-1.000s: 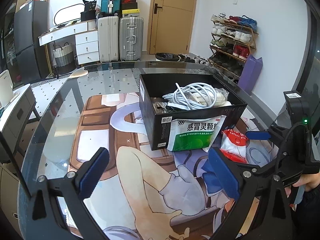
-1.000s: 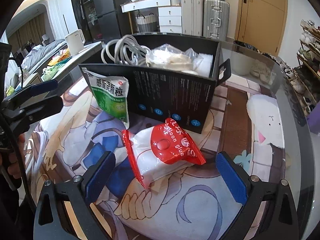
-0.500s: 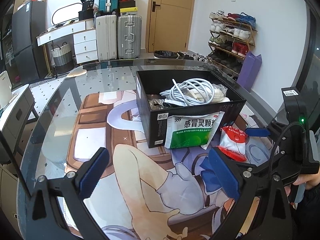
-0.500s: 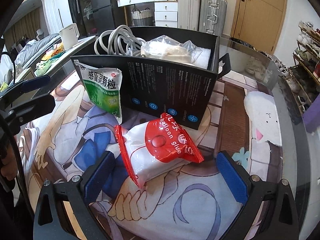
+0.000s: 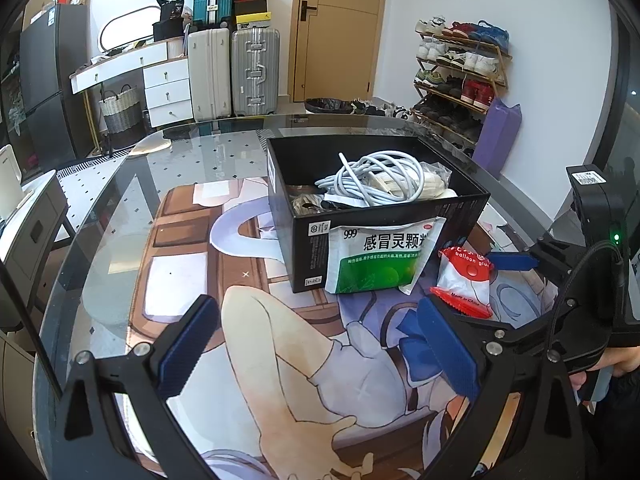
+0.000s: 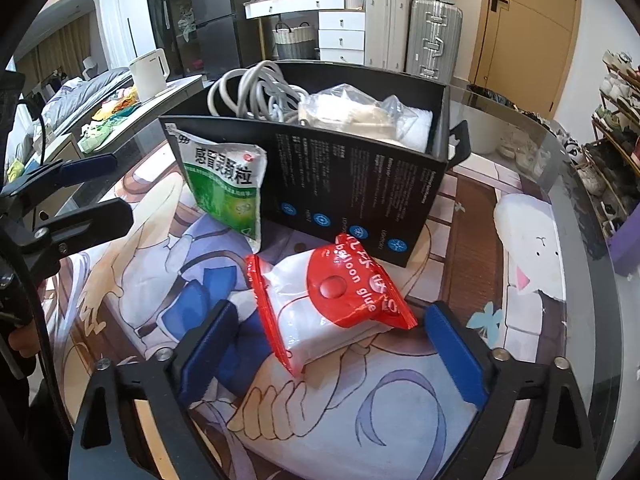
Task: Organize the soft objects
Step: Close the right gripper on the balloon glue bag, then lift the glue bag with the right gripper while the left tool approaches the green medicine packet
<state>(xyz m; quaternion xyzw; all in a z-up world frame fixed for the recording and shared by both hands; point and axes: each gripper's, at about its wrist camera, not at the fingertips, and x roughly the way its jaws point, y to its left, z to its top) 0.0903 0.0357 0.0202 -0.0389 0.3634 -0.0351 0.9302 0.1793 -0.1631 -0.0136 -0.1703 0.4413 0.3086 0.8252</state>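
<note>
Since the earlier frames the right gripper (image 6: 332, 346) has narrowed: its jaws have just been closing, and the blue pads now stand nearer the red-and-white balloon glue packet (image 6: 326, 306) that lies between them, though a gap shows on both sides and neither pad presses on it, so the packet is still released. In the right wrist view the packet has also come lower and closer to the camera. The left gripper (image 5: 316, 344) is spread wide over the printed mat (image 5: 280, 360) with nothing between its fingers (it frames only the cartoon artwork).

The packet lies flat on the mat that covers the glass desk (image 5: 120, 208), just in front of the black box (image 6: 360, 184) and near its corner. Beside it, a little farther off, the green-and-white medicine sachet (image 6: 226, 186) stands tilted, leaning against the box wall; from the left wrist view it covers part of the box's front face, with the packet just to its right.

Inside the box sits a coil of grey-white cable (image 5: 376, 178) and, next to it, a clear plastic bag (image 6: 352, 112) holding something pale.

Beyond the desk stand two suitcases (image 5: 234, 72), a white drawer unit (image 5: 166, 90), a wooden door (image 5: 338, 28) and a shoe rack (image 5: 460, 68) along the wall.
</note>
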